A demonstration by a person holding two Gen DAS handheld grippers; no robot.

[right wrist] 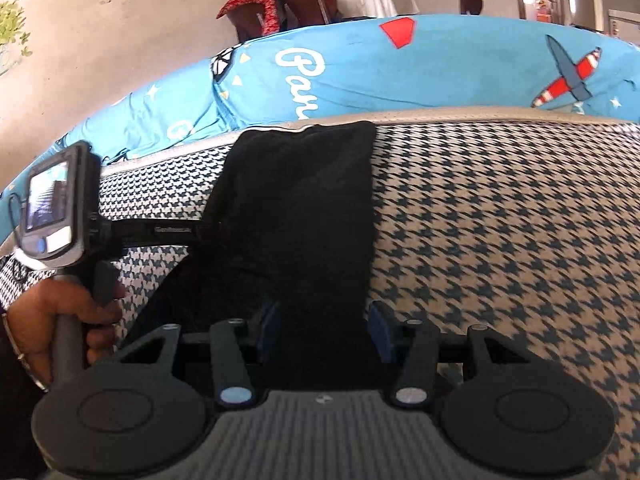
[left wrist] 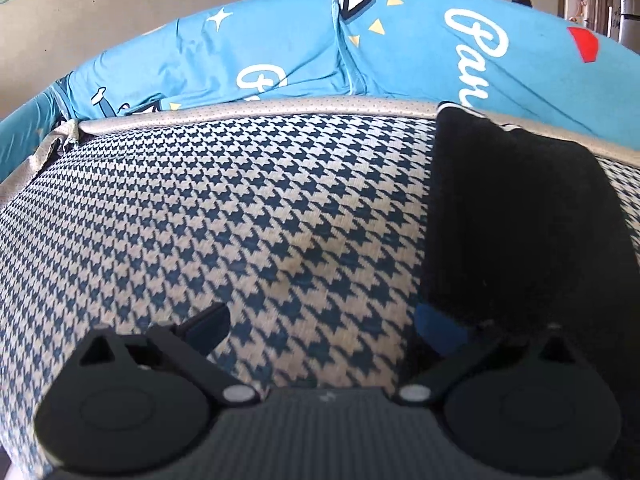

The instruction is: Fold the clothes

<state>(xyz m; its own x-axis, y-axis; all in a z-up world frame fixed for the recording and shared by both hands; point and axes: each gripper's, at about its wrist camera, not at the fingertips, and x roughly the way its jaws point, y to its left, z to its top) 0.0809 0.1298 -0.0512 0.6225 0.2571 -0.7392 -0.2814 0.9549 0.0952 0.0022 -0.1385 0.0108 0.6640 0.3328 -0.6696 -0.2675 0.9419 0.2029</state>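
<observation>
Under both grippers spreads a houndstooth mattress (right wrist: 500, 220) edged by a blue sheet (right wrist: 440, 68), chairs (right wrist: 280, 8) by the wall beyond, while the black cloth (right wrist: 296, 208) lies between the right gripper's (right wrist: 325, 326) spread fingers, unpinched, and beside the left gripper's (left wrist: 324, 328) parted fingers.

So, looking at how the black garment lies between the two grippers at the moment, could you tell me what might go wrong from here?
1. The black garment runs between the right gripper pads; if they catch only one layer, the fold could slip apart.
2. The left gripper is wide open with the cloth beside its blue pad, so that side looks unsecured and may drag.
3. The garment's far end lies at the houndstooth surface's edge and might slide off.
</observation>
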